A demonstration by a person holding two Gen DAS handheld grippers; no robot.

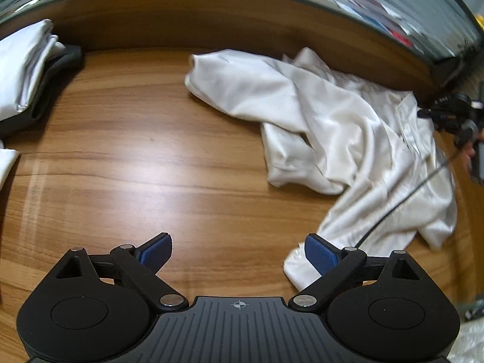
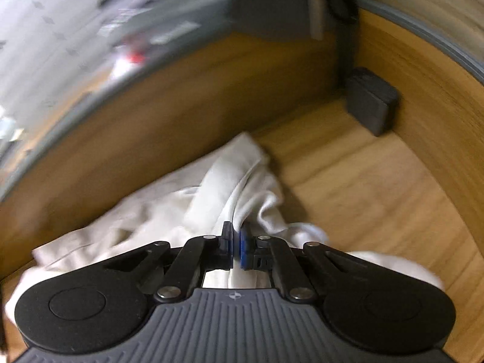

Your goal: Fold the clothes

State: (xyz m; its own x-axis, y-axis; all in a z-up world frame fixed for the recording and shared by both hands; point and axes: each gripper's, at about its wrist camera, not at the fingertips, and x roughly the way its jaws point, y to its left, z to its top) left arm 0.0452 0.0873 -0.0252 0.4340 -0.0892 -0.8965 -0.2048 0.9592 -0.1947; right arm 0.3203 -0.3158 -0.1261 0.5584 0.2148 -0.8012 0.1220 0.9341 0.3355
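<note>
**Step: pulling garment out to lay flat**

White garment (image 1: pixel 348 133) lies crumpled on the worktop (image 1: pixel 136 166), toward its right side. Right gripper (image 2: pixel 237 243) is clamped on a bunched fold of it. Left gripper (image 1: pixel 237 252) is wide open, holding nothing, one pad beside a cloth corner. Folded stack (image 1: pixel 27 69) sits far left. Next, likely: left pinches that corner, then spread.
</note>
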